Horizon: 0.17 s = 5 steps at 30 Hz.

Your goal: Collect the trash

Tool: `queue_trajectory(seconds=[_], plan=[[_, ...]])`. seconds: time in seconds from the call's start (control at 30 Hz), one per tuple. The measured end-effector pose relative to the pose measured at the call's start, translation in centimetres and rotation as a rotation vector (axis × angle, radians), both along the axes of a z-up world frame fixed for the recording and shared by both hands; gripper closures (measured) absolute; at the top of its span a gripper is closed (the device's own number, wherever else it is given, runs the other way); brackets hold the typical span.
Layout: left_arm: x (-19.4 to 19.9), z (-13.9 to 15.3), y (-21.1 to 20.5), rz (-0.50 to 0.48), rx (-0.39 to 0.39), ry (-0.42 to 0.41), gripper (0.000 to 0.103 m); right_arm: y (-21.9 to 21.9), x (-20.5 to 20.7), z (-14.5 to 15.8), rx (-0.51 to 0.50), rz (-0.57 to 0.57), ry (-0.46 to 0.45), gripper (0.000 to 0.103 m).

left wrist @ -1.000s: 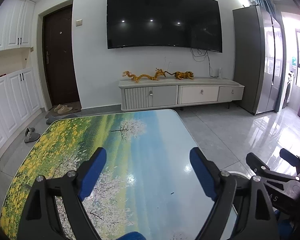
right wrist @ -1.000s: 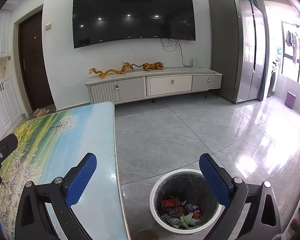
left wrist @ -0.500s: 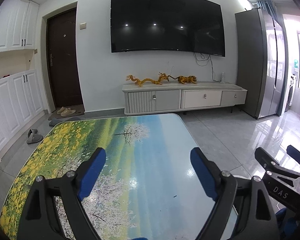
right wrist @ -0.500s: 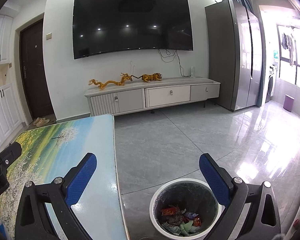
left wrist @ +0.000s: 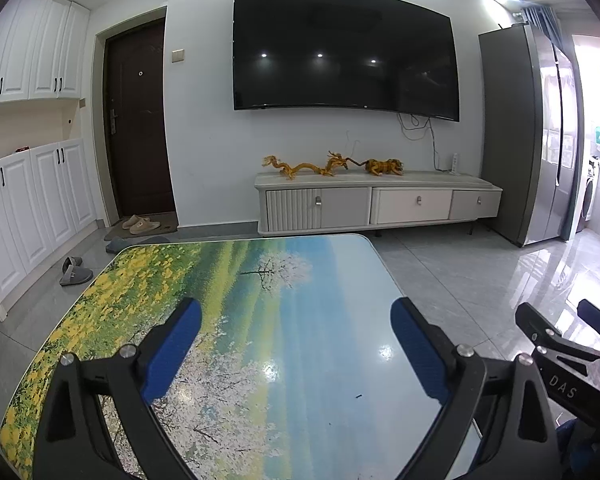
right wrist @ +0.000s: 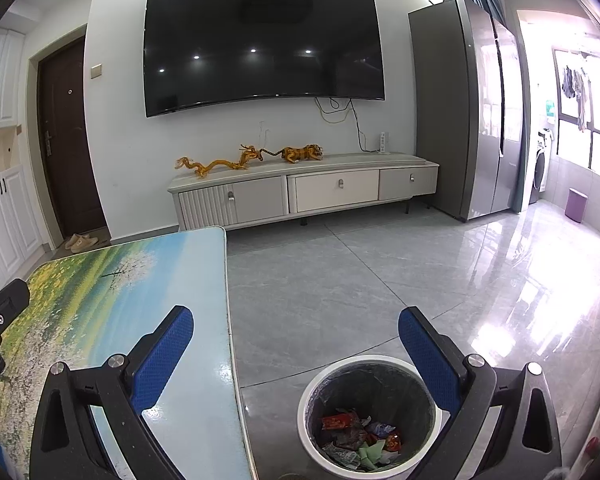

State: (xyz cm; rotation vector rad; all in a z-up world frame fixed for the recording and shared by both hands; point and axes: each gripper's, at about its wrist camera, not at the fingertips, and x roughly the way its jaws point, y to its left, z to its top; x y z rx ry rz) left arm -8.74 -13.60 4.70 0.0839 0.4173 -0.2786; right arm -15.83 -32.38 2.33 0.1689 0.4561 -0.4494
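A white-rimmed trash bin (right wrist: 420, 376) with a dark liner stands on the floor by the table's right edge. Inside it lie crumpled wrappers (right wrist: 356, 436), red, green and blue. My right gripper (right wrist: 296, 334) is open and empty, above the table edge and the bin. My left gripper (left wrist: 296, 326) is open and empty, held over the table (left wrist: 236, 292) with the landscape print. The right gripper (left wrist: 560, 344) also shows at the right of the left wrist view. No trash shows on the table.
A TV cabinet (left wrist: 376, 202) stands against the far wall under a large TV (left wrist: 344, 48). A tall grey fridge (right wrist: 468, 120) stands at the right. Slippers (left wrist: 74, 270) lie on the floor at the left by white cupboards. The tiled floor (right wrist: 380, 272) lies open beyond the bin.
Both grippers have tilted up and risen slightly, so the room sits lower in view. Both stay open and empty. The bin's contents are unchanged.
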Motion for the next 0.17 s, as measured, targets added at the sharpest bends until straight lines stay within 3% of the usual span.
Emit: queue_trajectory(seconds=[0.17], plan=[[0.07, 0.06, 0.09, 0.008, -0.004, 0.006, 0.007, -0.22, -0.06, -0.01, 0.006, -0.004, -0.001, 0.000]])
